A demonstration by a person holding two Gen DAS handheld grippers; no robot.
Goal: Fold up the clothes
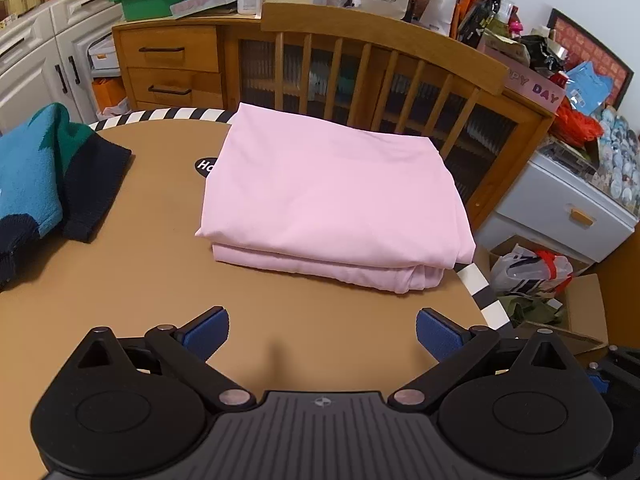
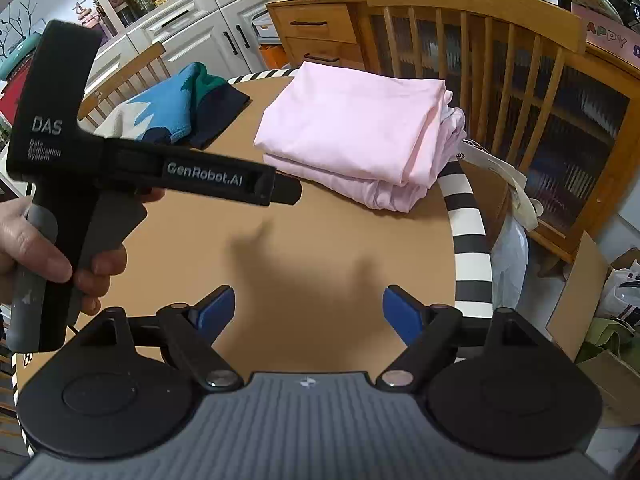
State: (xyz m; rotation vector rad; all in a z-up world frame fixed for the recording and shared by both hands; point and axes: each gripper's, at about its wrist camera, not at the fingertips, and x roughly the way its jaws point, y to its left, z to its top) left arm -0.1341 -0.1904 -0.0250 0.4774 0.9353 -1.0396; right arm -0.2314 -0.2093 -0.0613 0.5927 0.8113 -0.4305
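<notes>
The pink garment [image 1: 332, 196] lies folded into a neat, thick rectangle on the round brown table [image 1: 152, 280], at the table's far side, with one corner reaching over the black-and-white striped rim [image 2: 466, 248]. Its folded layers show along the edge nearest the cameras and, in the right wrist view, bunch a little at the side beyond the table edge. A wooden chair [image 1: 380, 56] stands just behind the garment, its slatted back rising above the cloth. A blue, green and dark knitted sweater [image 1: 44, 176] lies on the table well apart from the pink garment, at the opposite side.

The left gripper [image 1: 322, 330] hangs over bare tabletop on the near side of the pink garment, its blue pads [image 1: 208, 332] spread wide with nothing between them. The right gripper [image 2: 308, 312] is likewise spread wide and empty, over bare table near the garment, apart from it. In the right wrist view a hand [image 2: 36, 248] grasps the handle of the left gripper, which points toward the pink garment.
</notes>
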